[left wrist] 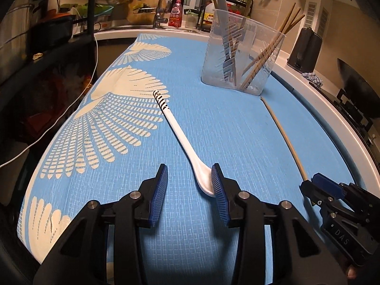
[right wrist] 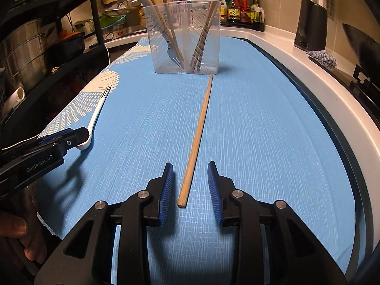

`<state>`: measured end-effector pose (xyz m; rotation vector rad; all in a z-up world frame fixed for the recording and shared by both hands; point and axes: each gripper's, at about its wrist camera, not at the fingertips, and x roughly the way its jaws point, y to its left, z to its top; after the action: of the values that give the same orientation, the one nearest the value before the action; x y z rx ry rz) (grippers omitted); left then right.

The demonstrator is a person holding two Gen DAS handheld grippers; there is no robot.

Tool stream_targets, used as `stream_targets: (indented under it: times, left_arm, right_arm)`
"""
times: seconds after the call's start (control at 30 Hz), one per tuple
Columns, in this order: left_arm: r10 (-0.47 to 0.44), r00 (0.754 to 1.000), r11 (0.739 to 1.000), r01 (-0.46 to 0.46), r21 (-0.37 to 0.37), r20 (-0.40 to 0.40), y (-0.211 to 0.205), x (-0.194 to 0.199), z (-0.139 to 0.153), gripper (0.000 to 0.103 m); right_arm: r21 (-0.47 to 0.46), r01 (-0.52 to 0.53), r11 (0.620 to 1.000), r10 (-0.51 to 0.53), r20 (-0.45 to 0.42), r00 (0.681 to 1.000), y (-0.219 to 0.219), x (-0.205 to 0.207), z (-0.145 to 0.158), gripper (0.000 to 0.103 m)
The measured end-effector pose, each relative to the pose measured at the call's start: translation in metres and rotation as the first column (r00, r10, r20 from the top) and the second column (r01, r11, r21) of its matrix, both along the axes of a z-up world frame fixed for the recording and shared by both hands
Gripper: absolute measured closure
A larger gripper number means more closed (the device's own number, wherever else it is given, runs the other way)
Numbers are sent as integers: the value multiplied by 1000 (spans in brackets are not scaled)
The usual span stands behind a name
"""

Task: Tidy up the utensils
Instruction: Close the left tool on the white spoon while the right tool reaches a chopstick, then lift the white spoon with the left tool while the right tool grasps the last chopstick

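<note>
While one white spoon (left wrist: 182,140) and one loose chopstick (right wrist: 197,133) lie on the blue cloth (left wrist: 213,123), one clear plastic holder (right wrist: 185,35) stands at the far end of it, holding a fork and several chopsticks too crowded to count. Left gripper (left wrist: 188,185) is spread wide around the spoon's bowl, its right pad touching the bowl, gripping nothing. Right gripper (right wrist: 191,185) is likewise open, straddling the near end of the loose chopstick without touching it.
</note>
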<state>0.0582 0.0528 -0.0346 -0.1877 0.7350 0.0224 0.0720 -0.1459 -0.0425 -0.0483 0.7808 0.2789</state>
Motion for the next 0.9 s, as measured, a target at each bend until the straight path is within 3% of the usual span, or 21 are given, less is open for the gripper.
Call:
stream_targets:
  times: [0.1,0.2,0.3,0.6,0.9]
  left_arm:
    - [-15,1000,1000,15,17,4,-7,2,0,70]
    - [-55,998,998,55,34,-4,-18,5,-2,74]
    - [-76,997,994,76,73,-4,-26,6,-2,88]
    - [-49,999,989,46,138,17,-23,0,0,91]
    - [-64,997,989,58,139,36,-27,-3,-2,90]
  right_arm:
    - [4,6,1000,-6,4,1000,-2,1,0,88]
    - [13,2,1000,-2,0,1000,-2,1,0,95]
    - [17,1,1000,-1,-3,1000,-3,1,0,96]
    - [13,41,999,-41,-10,999,-11,4,0,95]
    - [12,37,999,-37,0,999,-8,3,-1,94]
